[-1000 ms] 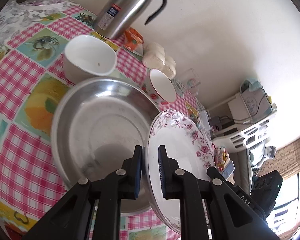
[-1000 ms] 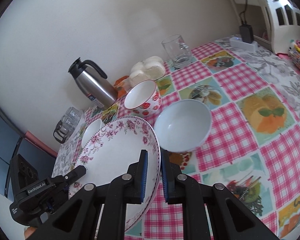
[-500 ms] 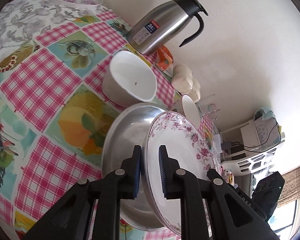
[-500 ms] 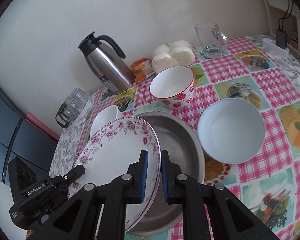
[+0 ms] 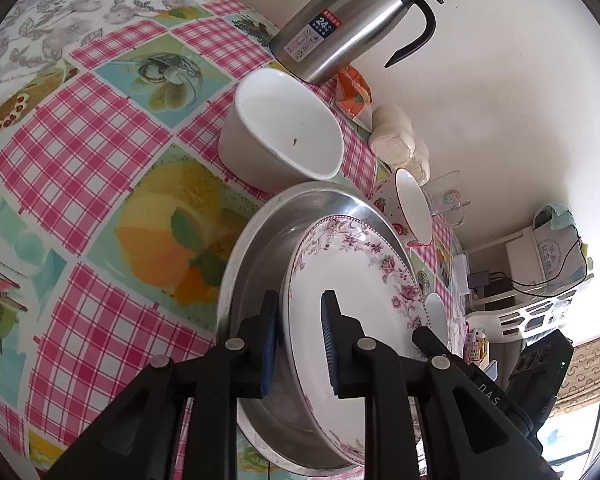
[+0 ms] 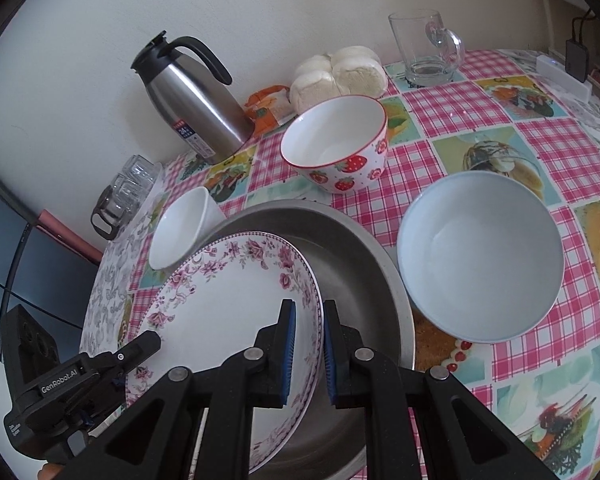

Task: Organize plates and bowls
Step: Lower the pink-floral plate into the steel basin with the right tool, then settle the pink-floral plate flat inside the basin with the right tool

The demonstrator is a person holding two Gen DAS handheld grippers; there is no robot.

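Observation:
A pink-flowered plate [image 5: 352,304] [image 6: 236,304] is tilted inside the steel basin [image 5: 260,248] [image 6: 360,264]. My left gripper [image 5: 300,332] straddles the plate's near rim, and its jaws stand visibly wider than the rim. My right gripper [image 6: 309,344] is shut on the plate's opposite rim. A white bowl [image 5: 280,128] [image 6: 180,228], a strawberry bowl [image 6: 336,140] [image 5: 412,208] and a pale blue bowl [image 6: 480,256] stand around the basin on the checked tablecloth.
A steel thermos [image 6: 192,96] [image 5: 352,16], bread rolls [image 6: 336,72], an orange packet [image 6: 270,106] and a glass mug [image 6: 428,48] stand along the wall. A rack of glasses [image 6: 124,192] is at the far left. The table edge is near my left gripper's body [image 6: 60,392].
Both grippers lowered the plate into the steel basin. My left gripper's jaws have spread apart on the rim; the right stayed shut.

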